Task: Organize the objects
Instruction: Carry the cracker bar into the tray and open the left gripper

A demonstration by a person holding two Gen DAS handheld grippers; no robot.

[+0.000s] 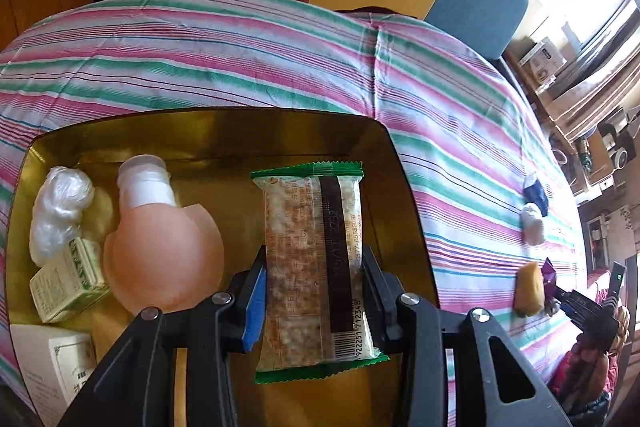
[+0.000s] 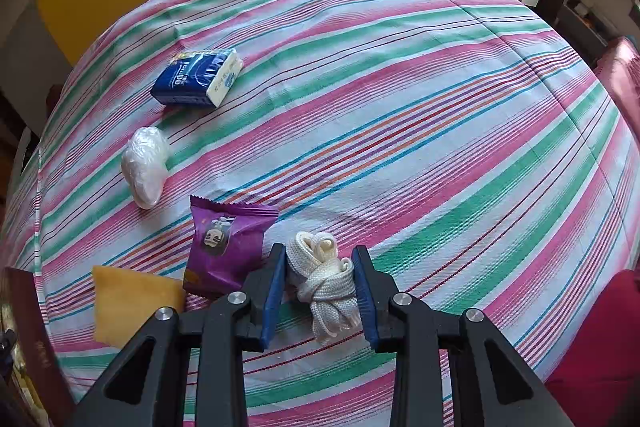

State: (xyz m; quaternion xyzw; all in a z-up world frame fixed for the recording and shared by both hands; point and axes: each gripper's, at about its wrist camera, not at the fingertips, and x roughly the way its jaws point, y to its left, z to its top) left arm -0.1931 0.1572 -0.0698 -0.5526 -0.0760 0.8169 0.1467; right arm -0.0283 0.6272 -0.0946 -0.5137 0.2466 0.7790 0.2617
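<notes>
Gripped between the blue pads of the left hand-held gripper (image 1: 314, 293): a long snack bar (image 1: 314, 267) in a green-edged wrapper, jaws closed partway on its two long sides, hanging just over the gold tin (image 1: 224, 123). Not yet let go, so not yet put away.

Already lying in the tin: a peach pouch with a white cap (image 1: 160, 243), a white plastic-wrapped lump (image 1: 60, 211), a small green-and-cream box (image 1: 68, 283) and a bigger cream box (image 1: 52, 359) at the near corner. Looks like about half the job done, maybe a bit more. Bare gold floor on the right side of the tin, right under the bar, so room enough to drop it there. Close by on the left, the peach pouch, so best not to bump it.

Squeezed in the right hand-held gripper (image 2: 320, 287), jaws nearly closed: a knotted bundle of white cloth tape (image 2: 324, 283), low over the striped cloth on the worktop (image 2: 400, 107). Hard to tell whether lifted or still resting.

Still waiting on the cloth: a purple snack packet (image 2: 226, 243) just beside the bundle, a yellow sponge (image 2: 128, 303) near it, a second white wrapped lump (image 2: 146, 165) farther off, and a blue tissue pack (image 2: 198, 79) farthest away.

Nothing between these things and the tin but open cloth. Around the worktop: yellow and blue panels behind, and red cloth at the near right edge.
</notes>
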